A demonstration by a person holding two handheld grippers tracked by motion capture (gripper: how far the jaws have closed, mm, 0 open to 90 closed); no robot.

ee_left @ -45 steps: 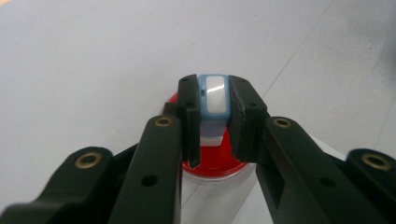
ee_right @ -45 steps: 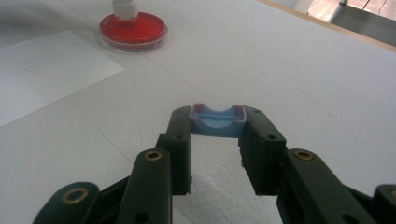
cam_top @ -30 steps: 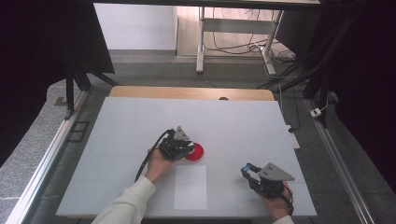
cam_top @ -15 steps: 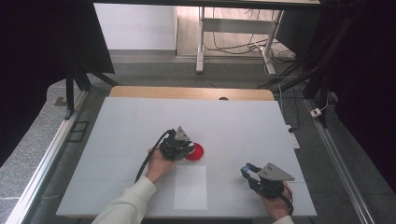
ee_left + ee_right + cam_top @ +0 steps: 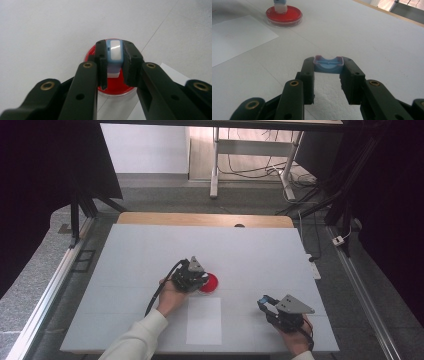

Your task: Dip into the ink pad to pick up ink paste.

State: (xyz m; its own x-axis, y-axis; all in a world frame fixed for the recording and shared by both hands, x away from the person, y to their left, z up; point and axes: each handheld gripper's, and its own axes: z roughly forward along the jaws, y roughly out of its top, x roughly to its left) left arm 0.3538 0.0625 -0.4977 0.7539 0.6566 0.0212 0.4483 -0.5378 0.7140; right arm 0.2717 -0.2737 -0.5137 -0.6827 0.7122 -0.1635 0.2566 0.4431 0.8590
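The left gripper (image 5: 113, 62) is clamped on a small blue-and-white stamp body (image 5: 114, 51), holding it upright with its white foot on a red petri dish (image 5: 112, 86) near the middle of the white table (image 5: 150, 250). The stamp looks light, rigid and smooth, best held across its flat sides as it is now. The shallow dish looks light and liable to slide. The right gripper (image 5: 328, 68), near the table's front right corner, pinches the blue cap (image 5: 328, 64), a thin plastic shell gripped by its ends. A white paper sheet (image 5: 204, 320) lies by the front edge.
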